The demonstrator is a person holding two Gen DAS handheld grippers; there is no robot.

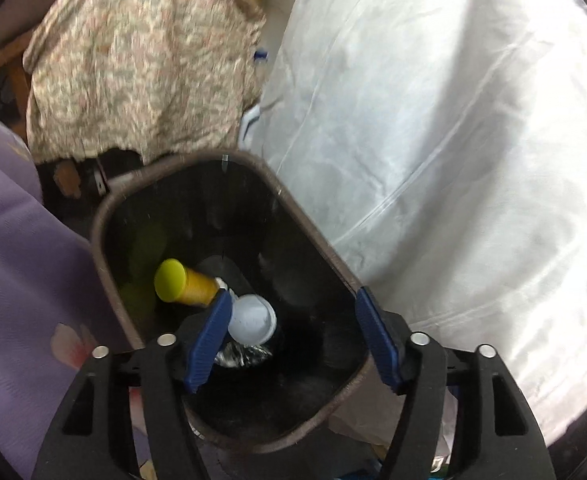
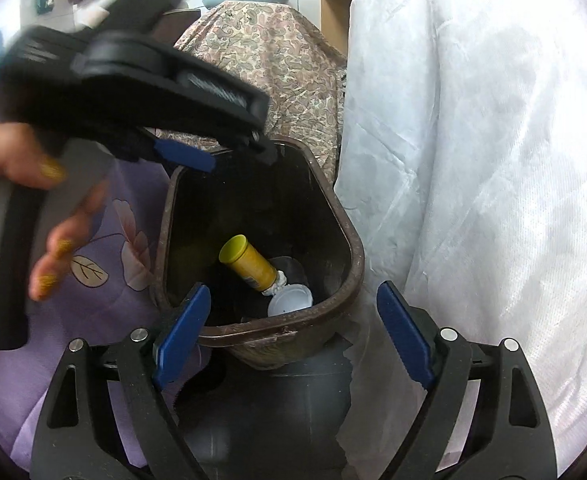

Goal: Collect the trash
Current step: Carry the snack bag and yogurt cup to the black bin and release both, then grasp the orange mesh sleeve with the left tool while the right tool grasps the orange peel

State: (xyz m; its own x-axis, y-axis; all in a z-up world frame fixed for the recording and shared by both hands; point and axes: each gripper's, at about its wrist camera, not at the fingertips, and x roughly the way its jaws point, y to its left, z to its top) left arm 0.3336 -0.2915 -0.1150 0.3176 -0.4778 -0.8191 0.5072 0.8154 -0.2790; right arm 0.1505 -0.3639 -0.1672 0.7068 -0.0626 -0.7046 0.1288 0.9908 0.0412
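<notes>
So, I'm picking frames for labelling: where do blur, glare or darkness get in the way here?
Left wrist view: the white sheet blows out at the right, and the bin interior is dark, though the yellow-capped bottle reads clearly. Right wrist view: the left gripper and hand are motion-smeared; fisheye bending and dark corners in both.

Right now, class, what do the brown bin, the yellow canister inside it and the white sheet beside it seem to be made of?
Brown bin: probably hard plastic, with a moulded rolled rim and a glossy dark inside. Yellow canister: smooth, likely plastic or coated metal; its cap is matte yellow. White sheet: thin crinkled film or non-woven fabric, semi-translucent, creased and faintly shiny.
</notes>
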